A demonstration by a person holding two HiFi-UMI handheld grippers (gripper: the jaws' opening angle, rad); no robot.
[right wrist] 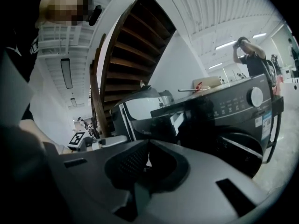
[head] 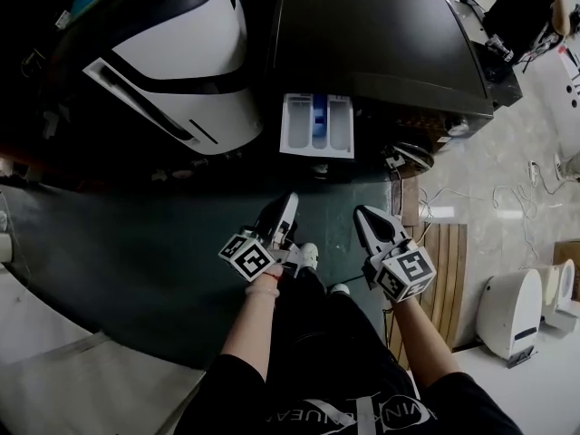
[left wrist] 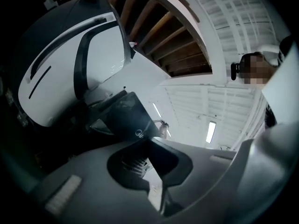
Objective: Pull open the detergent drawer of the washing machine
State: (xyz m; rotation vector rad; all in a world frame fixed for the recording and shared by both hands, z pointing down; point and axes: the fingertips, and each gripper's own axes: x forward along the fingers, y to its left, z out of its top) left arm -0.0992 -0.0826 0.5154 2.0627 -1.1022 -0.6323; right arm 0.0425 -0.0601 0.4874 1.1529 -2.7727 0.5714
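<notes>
– Most of the task is done already, or not?
– I judge yes. The detergent drawer (head: 315, 125) stands pulled out of the washing machine (head: 381, 34), at the left end of its front edge. From above I see its white compartments (head: 295, 125) and a blue insert (head: 318, 116). Whether it is out to its stop, I cannot tell.
– And your grippers?
– Both are well apart from the drawer, close to my body. My left gripper (head: 288, 201) has its jaws together with nothing between them. My right gripper (head: 364, 216) also has its jaws closed and is empty. Neither one touches the drawer.
– So what is left?
– Very little, I think. Perhaps only to check that the drawer is fully out.
– Is there any writing to read?
– Not much. The control panel (right wrist: 229, 108) beside the dial (right wrist: 255, 96) carries small labels, and a sticker (right wrist: 266, 120) sits at the right edge of the machine's front. Both are too small to read. The white letters on my shirt (head: 362, 415) are broken by folds, so I read no whole word. The cubes (head: 247, 256) show only square markers.
</notes>
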